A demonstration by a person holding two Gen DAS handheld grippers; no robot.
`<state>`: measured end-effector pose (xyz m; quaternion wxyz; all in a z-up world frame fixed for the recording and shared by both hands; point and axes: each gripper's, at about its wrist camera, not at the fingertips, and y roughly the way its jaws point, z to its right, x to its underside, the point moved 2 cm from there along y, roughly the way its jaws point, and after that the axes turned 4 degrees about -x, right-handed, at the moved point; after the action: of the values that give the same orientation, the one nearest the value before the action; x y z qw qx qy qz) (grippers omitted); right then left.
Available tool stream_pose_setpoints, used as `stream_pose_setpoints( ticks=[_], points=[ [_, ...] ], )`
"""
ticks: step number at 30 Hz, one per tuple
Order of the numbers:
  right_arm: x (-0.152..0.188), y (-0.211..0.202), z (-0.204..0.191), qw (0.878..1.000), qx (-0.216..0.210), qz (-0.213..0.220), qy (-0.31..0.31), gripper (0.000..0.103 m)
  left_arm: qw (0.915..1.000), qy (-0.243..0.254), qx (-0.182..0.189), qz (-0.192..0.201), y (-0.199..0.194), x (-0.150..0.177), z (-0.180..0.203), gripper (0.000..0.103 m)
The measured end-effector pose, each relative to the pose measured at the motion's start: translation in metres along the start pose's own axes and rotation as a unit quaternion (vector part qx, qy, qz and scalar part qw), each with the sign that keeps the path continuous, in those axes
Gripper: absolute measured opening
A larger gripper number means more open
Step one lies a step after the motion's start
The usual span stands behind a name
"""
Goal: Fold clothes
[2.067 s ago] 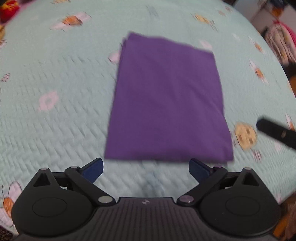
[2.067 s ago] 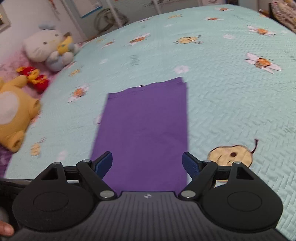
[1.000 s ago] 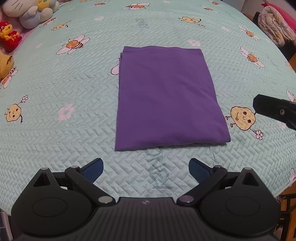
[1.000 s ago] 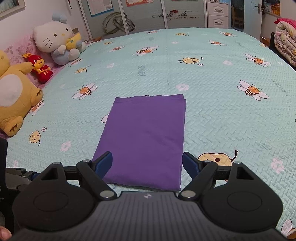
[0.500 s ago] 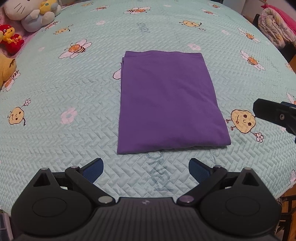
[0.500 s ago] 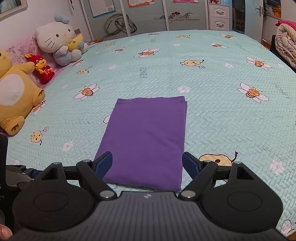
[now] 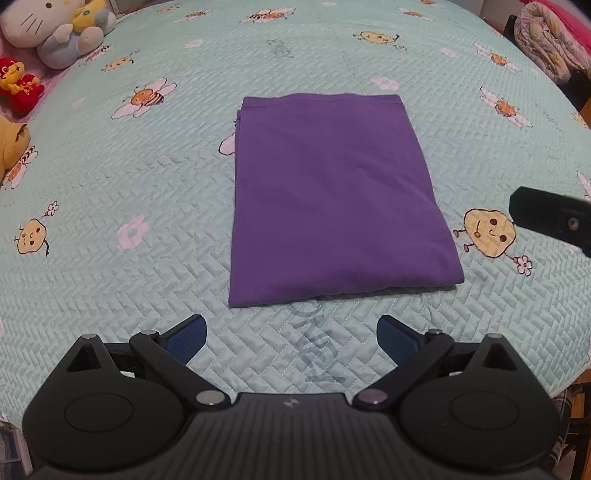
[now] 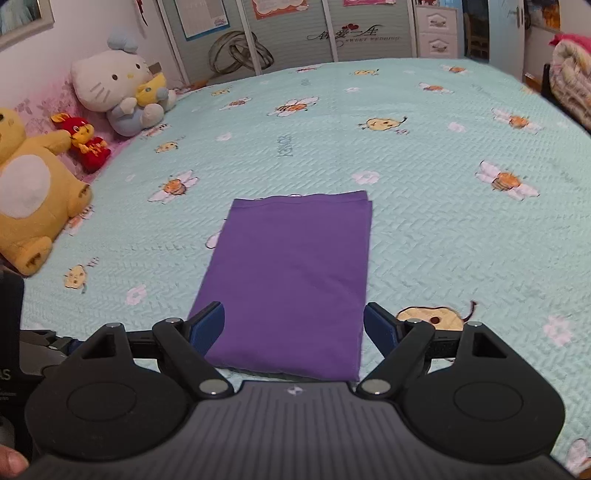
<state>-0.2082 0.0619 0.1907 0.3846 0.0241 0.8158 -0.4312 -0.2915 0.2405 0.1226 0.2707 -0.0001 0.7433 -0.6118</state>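
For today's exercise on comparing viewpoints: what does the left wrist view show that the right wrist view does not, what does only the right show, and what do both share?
Only the left wrist view shows the bare strip of bedspread in front of the purple cloth's near edge.

Only the right wrist view shows the wardrobe doors, the white drawers and the whole yellow bear.

Both show the folded purple cloth lying flat, the white cat toy, the red toy and open fingers holding nothing.
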Motion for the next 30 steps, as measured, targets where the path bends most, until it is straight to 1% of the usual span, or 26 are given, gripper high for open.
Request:
stream_pose_setpoints(
  ticks=[1, 2, 3, 4, 6, 9, 10, 11, 14, 16, 17, 18, 22, 24, 27, 30],
  points=[
    [0.001, 0.003, 0.009, 0.999, -0.029, -0.002, 0.017, 0.082, 1.0000, -0.004, 0.003, 0.002, 0.001, -0.001, 0.000, 0.101],
    [0.004, 0.009, 0.023, 0.997, -0.067, -0.003, 0.046, 0.082, 0.9999, -0.008, 0.010, 0.006, 0.001, -0.001, -0.001, 0.101],
    [0.011, 0.015, 0.042, 0.992, -0.094, -0.005, 0.085, 0.082, 0.9997, -0.012, 0.018, 0.010, 0.002, -0.002, -0.002, 0.101],
    [0.021, 0.022, 0.062, 0.985, -0.112, -0.007, 0.127, 0.082, 0.9994, -0.014, 0.027, 0.015, 0.002, -0.004, -0.002, 0.101],
    [0.041, 0.036, 0.102, 0.966, -0.147, -0.011, 0.212, 0.082, 0.9986, -0.010, 0.045, 0.025, 0.004, -0.007, 0.005, 0.101],
    [0.079, 0.056, 0.150, 0.931, -0.192, -0.015, 0.311, 0.082, 0.9984, 0.013, 0.047, 0.027, 0.013, -0.012, 0.026, 0.099],
    [0.091, 0.063, 0.162, 0.920, -0.205, -0.016, 0.333, 0.082, 0.9983, 0.020, 0.048, 0.026, 0.017, -0.013, 0.033, 0.098],
    [0.101, 0.071, 0.167, 0.915, -0.212, -0.019, 0.342, 0.082, 0.9982, 0.024, 0.050, 0.024, 0.020, -0.014, 0.038, 0.098],
    [0.120, 0.095, 0.178, 0.906, -0.216, -0.023, 0.364, 0.082, 0.9984, 0.026, 0.050, 0.006, 0.033, -0.014, 0.052, 0.097],
    [0.122, 0.106, 0.180, 0.897, -0.240, -0.006, 0.372, 0.082, 0.9985, 0.030, 0.046, -0.002, 0.039, -0.014, 0.057, 0.097],
    [0.118, 0.109, 0.179, 0.897, -0.241, -0.005, 0.370, 0.082, 0.9986, 0.033, 0.042, -0.004, 0.041, -0.015, 0.059, 0.097],
    [0.113, 0.113, 0.175, 0.901, -0.235, -0.010, 0.365, 0.082, 0.9987, 0.034, 0.038, -0.006, 0.042, -0.015, 0.060, 0.097],
    [0.093, 0.127, 0.159, 0.922, -0.204, -0.022, 0.329, 0.082, 0.9991, 0.034, 0.022, -0.007, 0.047, -0.018, 0.059, 0.097],
    [0.091, 0.130, 0.153, 0.928, -0.189, -0.020, 0.320, 0.083, 0.9993, 0.036, 0.012, -0.008, 0.051, -0.017, 0.057, 0.097],
    [0.089, 0.130, 0.149, 0.938, -0.172, -0.020, 0.300, 0.083, 0.9992, 0.032, 0.000, -0.025, 0.060, -0.013, 0.052, 0.097],
    [0.086, 0.132, 0.145, 0.946, -0.157, -0.025, 0.284, 0.083, 0.9989, 0.028, -0.004, -0.037, 0.068, -0.010, 0.049, 0.097]
  ],
)
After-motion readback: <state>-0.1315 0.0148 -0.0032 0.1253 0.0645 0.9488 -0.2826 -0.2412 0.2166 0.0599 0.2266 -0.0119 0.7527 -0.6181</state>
